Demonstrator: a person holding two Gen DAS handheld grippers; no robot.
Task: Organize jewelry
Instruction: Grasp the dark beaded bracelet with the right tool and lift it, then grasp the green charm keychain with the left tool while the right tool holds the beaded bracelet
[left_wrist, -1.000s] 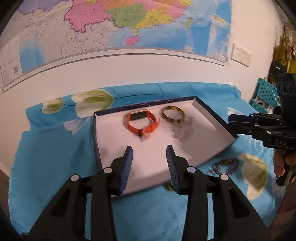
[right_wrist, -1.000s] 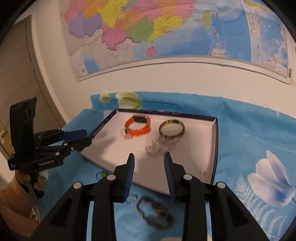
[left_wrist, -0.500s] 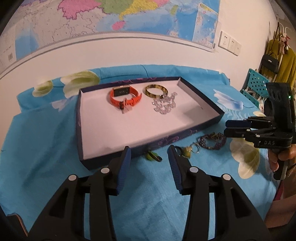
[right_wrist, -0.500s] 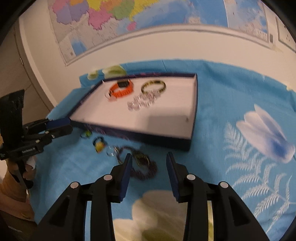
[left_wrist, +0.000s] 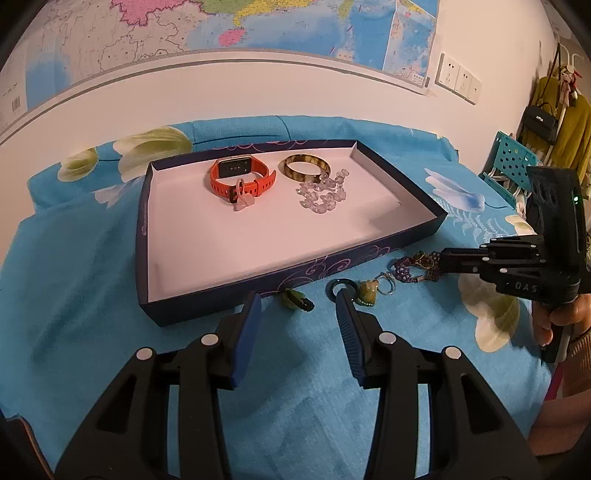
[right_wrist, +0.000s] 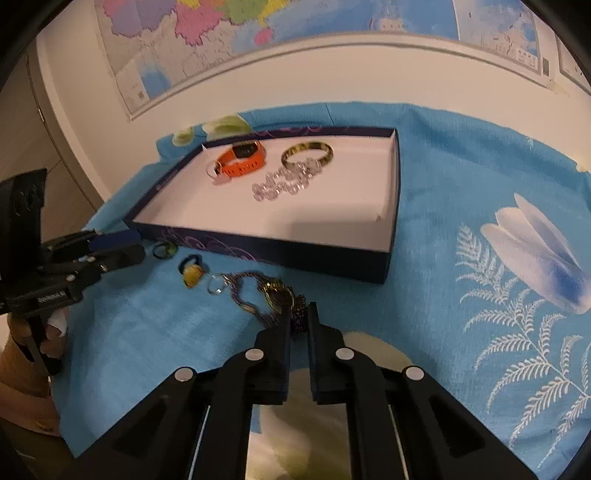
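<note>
A dark blue tray (left_wrist: 295, 273) with a white floor holds an orange watch (left_wrist: 242, 179), a brown bangle (left_wrist: 304, 168) and a clear bead bracelet (left_wrist: 323, 194). On the blue cloth in front of it lie a green ring (left_wrist: 295, 300), a yellow charm (left_wrist: 367, 291) and a dark beaded bracelet (right_wrist: 258, 295). My right gripper (right_wrist: 298, 314) is shut on the near end of that beaded bracelet. My left gripper (left_wrist: 298, 297) is open, low over the cloth, with the green ring just ahead between its fingertips and untouched.
A small clear ring (right_wrist: 216, 286) lies between the charm and the beaded bracelet. A map hangs on the wall behind. A teal crate (left_wrist: 513, 158) and hanging bags stand at the right. The flowered cloth (right_wrist: 480, 184) spreads right of the tray.
Both grippers came down from over the tray to the cloth in front of it. The right jaws went from apart to closed on the beaded bracelet. The left jaws stayed apart.
</note>
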